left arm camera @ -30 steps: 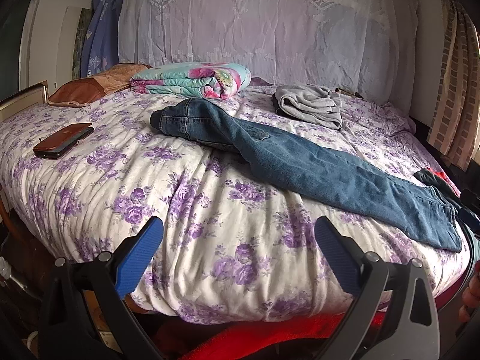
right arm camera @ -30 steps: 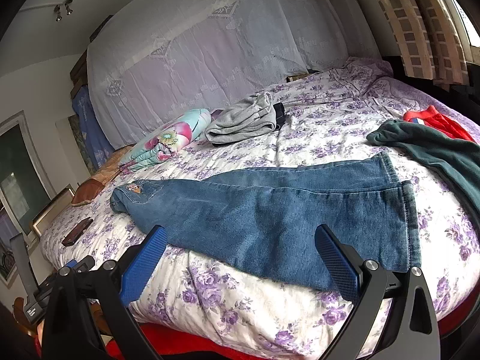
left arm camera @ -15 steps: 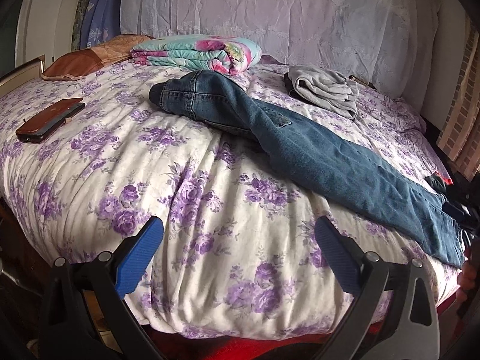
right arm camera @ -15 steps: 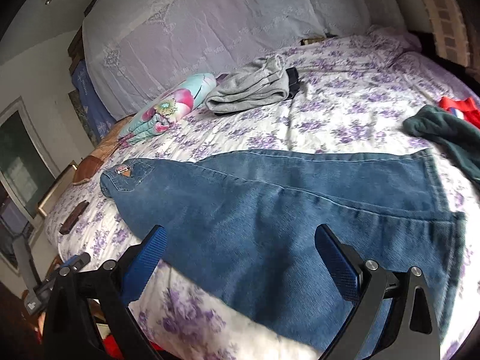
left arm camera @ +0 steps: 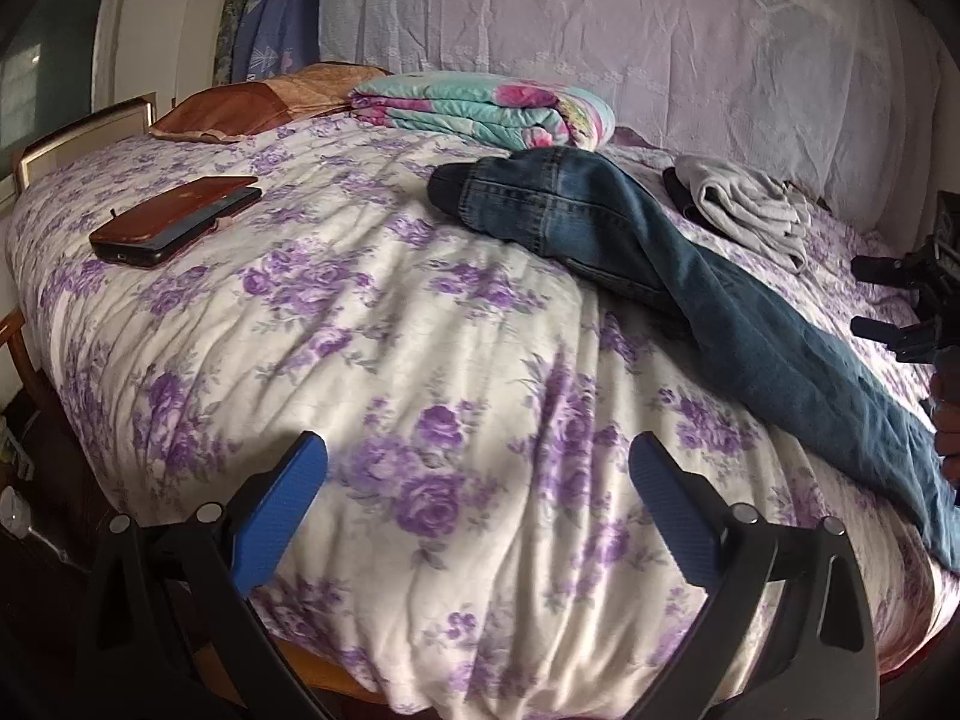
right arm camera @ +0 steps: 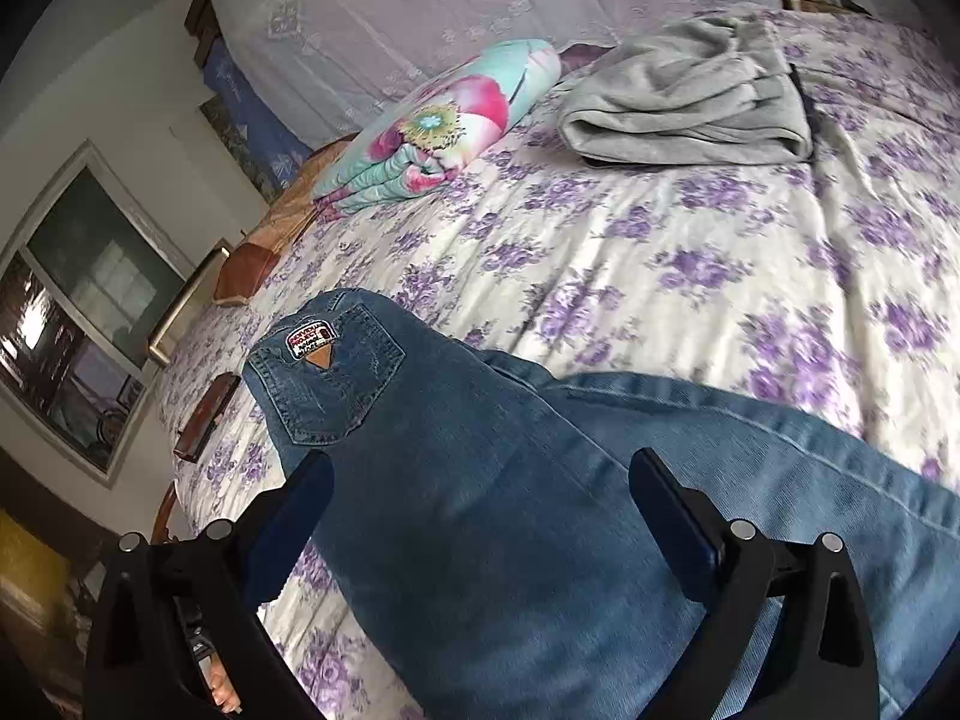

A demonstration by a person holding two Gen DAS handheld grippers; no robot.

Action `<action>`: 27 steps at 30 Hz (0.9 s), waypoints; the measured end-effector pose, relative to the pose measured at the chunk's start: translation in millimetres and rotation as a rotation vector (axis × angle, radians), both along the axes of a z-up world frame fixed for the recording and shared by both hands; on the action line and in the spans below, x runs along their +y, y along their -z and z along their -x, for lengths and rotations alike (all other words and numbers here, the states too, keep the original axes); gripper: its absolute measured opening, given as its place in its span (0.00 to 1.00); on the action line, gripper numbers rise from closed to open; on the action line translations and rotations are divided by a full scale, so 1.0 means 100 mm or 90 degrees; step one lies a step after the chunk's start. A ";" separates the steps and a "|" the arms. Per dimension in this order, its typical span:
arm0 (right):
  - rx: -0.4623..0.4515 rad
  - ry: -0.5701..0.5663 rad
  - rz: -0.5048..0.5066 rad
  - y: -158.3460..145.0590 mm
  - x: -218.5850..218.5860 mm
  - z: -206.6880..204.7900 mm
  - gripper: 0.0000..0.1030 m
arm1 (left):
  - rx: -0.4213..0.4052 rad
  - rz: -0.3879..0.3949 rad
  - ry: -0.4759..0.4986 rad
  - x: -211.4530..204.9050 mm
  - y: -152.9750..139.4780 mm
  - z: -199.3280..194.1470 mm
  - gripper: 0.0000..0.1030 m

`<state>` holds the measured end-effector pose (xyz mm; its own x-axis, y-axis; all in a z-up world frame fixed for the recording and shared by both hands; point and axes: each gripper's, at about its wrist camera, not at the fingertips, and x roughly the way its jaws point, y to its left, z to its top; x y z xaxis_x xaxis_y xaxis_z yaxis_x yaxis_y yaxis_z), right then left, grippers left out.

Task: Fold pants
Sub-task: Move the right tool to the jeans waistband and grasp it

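A pair of blue jeans (left arm camera: 648,252) lies folded lengthwise on the purple-flowered bedspread (left arm camera: 372,360), waistband at the far middle, legs running to the near right edge. My left gripper (left arm camera: 480,480) is open and empty above the bedspread, left of the jeans. My right gripper (right arm camera: 480,498) is open and hovers low over the jeans' leg (right arm camera: 510,540), its blue pads on either side of the denim; the back pocket with its label (right arm camera: 312,345) lies just ahead. The right gripper also shows at the right edge of the left wrist view (left arm camera: 918,312).
A folded grey garment (left arm camera: 750,210) and a folded floral blanket (left arm camera: 486,108) lie at the head of the bed. A phone in a brown case (left arm camera: 174,219) lies on the left. A brown pillow (left arm camera: 252,105) sits at the far left. A window (right arm camera: 84,312) is beyond the bed.
Both grippers have moved forward over the bed. The right one has dropped close onto the jeans' leg; the left one has shifted left toward the waistband side. Both stay open.
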<state>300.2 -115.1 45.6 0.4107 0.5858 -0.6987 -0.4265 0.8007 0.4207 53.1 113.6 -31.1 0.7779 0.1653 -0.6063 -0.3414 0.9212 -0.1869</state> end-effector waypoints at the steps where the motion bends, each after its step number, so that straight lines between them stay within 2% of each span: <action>1: -0.003 -0.013 0.005 0.00 0.11 -0.08 0.93 | -0.005 0.003 -0.011 0.05 -0.01 0.01 0.95; 2: -0.006 -0.030 0.011 0.01 0.22 -0.16 0.89 | -0.010 0.008 -0.021 0.10 -0.03 0.02 0.95; 5: -0.018 -0.058 0.038 0.05 0.46 -0.36 0.85 | -0.013 0.019 -0.029 0.23 0.00 0.01 0.95; 7: -0.024 -0.073 0.062 0.10 0.61 -0.51 0.80 | -0.011 0.011 -0.032 0.27 0.02 0.00 0.96; 10: -0.007 -0.099 0.063 0.20 0.76 -0.70 0.71 | 0.001 -0.038 -0.031 0.24 0.06 -0.03 0.95; 12: 0.008 -0.117 0.069 0.28 0.84 -0.77 0.64 | 0.021 -0.087 -0.027 0.17 0.09 -0.06 0.96; 14: 0.015 -0.135 0.078 0.36 0.91 -0.76 0.37 | 0.035 -0.123 -0.029 0.11 0.11 -0.10 0.96; 15: 0.008 -0.139 0.077 0.38 0.92 -0.72 0.32 | 0.036 -0.127 -0.030 0.11 0.12 -0.10 0.96; 17: -0.040 -0.139 0.094 0.33 0.93 -0.58 0.15 | 0.036 -0.119 -0.029 0.14 0.10 -0.09 0.96; 18: -0.059 -0.140 0.099 0.29 0.94 -0.50 0.13 | 0.035 -0.111 -0.027 0.16 0.09 -0.08 0.96; 23: -0.125 -0.145 0.103 0.05 1.00 -0.08 0.10 | 0.026 -0.056 -0.042 0.35 0.00 -0.03 0.96; 27: -0.158 -0.164 0.063 -0.17 1.00 0.35 0.09 | 0.005 0.007 -0.082 0.62 -0.10 0.12 0.96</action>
